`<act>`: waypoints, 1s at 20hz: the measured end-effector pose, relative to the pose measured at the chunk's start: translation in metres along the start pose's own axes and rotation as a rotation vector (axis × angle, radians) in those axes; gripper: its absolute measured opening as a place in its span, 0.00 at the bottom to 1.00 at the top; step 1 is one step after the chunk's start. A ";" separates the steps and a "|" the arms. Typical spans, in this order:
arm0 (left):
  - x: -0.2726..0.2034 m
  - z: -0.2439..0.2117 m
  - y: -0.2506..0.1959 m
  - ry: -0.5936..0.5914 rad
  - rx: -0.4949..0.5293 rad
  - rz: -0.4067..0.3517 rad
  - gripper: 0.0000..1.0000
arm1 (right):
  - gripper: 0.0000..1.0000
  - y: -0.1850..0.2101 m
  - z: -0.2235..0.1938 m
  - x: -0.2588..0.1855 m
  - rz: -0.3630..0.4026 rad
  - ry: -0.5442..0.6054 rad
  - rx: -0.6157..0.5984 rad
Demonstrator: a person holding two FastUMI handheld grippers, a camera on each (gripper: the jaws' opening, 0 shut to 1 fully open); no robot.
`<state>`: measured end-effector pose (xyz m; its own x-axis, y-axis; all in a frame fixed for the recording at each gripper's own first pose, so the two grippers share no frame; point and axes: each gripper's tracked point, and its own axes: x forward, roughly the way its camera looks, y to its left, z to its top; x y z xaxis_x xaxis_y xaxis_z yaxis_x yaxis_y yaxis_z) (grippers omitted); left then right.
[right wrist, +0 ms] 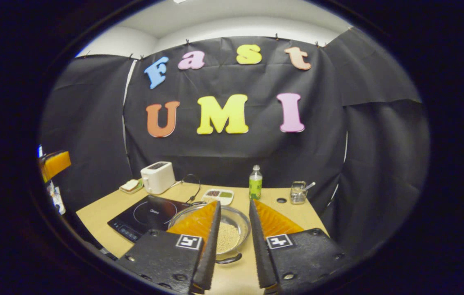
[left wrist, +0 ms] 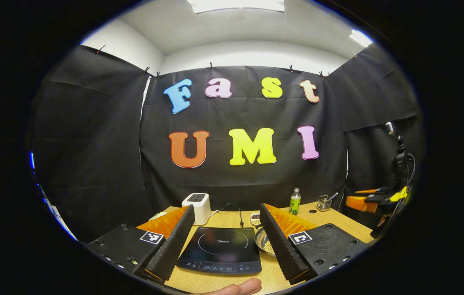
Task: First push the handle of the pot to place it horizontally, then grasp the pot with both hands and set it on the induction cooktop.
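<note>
The pot (right wrist: 243,219) is a shiny round vessel holding pale grains, standing on the wooden table just right of the black induction cooktop (right wrist: 146,214). Its short handle (right wrist: 229,259) points toward me. My right gripper (right wrist: 234,203) hovers open above the pot's near side, with nothing between its fingers. In the left gripper view, my left gripper (left wrist: 228,207) is open wide with the cooktop (left wrist: 220,248) framed between its fingers. A sliver of the pot (left wrist: 263,242) peeks out beside the right finger. The right gripper (left wrist: 373,200) appears at the far right.
At the table's back stand a white toaster (right wrist: 157,176), a green-labelled bottle (right wrist: 255,183), a small compartment dish (right wrist: 217,196) and a metal basket (right wrist: 297,192). The cooktop's cord (right wrist: 191,184) runs backward. A person's fingertip (left wrist: 242,287) rests at the near table edge.
</note>
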<state>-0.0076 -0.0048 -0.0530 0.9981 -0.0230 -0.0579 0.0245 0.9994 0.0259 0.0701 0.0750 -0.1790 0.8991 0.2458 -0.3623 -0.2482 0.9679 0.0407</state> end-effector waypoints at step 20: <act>0.002 -0.028 0.020 0.024 -0.014 0.038 0.95 | 0.04 0.059 -0.184 0.047 0.142 0.377 -0.066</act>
<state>-0.0066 0.0157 -0.0809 0.9966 0.0150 -0.0807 -0.0140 0.9998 0.0140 0.0315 0.1339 -0.3655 0.6620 0.3282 -0.6739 -0.3943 0.9171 0.0592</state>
